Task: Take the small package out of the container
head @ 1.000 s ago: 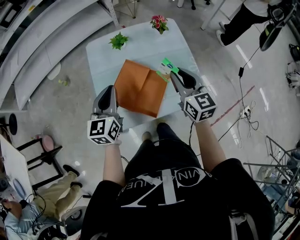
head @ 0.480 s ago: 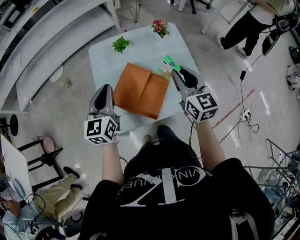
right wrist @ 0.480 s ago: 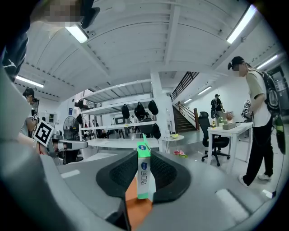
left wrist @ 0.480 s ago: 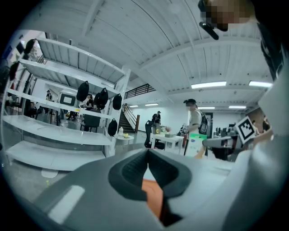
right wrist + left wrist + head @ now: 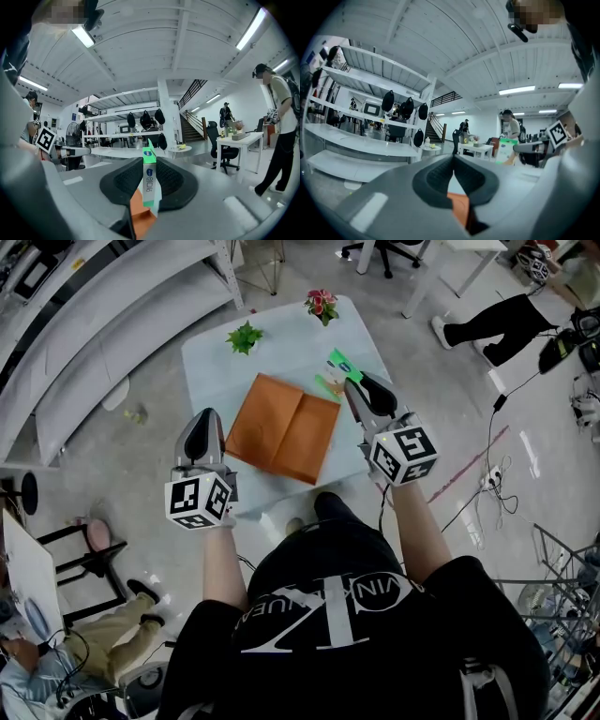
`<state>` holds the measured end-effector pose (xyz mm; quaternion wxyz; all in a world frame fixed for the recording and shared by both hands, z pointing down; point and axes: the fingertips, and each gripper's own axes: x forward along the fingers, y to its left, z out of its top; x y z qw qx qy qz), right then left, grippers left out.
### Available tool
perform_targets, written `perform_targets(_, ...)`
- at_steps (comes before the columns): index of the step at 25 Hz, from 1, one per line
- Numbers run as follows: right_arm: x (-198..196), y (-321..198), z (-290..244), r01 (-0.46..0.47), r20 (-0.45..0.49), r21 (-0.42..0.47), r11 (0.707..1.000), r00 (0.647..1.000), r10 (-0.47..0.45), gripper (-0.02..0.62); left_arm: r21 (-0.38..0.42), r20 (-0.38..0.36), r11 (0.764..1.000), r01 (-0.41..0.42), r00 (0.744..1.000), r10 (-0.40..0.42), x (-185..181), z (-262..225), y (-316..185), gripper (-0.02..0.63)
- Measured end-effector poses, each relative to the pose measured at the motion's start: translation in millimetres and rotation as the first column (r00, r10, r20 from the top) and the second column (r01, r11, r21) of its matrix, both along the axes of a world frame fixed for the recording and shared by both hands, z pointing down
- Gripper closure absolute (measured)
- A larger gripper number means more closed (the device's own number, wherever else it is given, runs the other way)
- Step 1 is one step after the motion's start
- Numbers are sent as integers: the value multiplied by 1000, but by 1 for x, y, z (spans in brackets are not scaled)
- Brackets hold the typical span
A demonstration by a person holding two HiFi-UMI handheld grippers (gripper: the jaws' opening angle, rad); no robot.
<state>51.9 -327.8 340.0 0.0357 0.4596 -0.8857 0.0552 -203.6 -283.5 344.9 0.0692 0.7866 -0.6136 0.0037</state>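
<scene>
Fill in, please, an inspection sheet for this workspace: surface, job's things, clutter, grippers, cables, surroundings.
Surface: pale table, mostly bare.
Job's things: orange container lies flat; small package is outside it.
Clutter: green plant and pink flowers near the far edge.
Grippers: right gripper shut on the small package; left gripper jaws together, by the container's left edge.
Cables: cable on the floor, right.
Surroundings: white shelving left; standing person.

Strip lights are glowing along the white ribbed ceiling; tall white shelving is running down one wall, dark bags hanging from it; a staircase is climbing at the far end; a black office chair is standing by a white desk; cables are trailing over the glossy grey floor.
</scene>
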Motion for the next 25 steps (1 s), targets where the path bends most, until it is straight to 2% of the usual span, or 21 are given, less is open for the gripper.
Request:
perform_targets(12,2,4,-23,-7,16,50,999,1000,6,502,46,6,999,-8,1000,7,0,-20,1,606)
perform_targets(25,4,7,-24,-22,37,47,999,999,20,502,49,5,999,-9,1000,8,-5,-21,1,606)
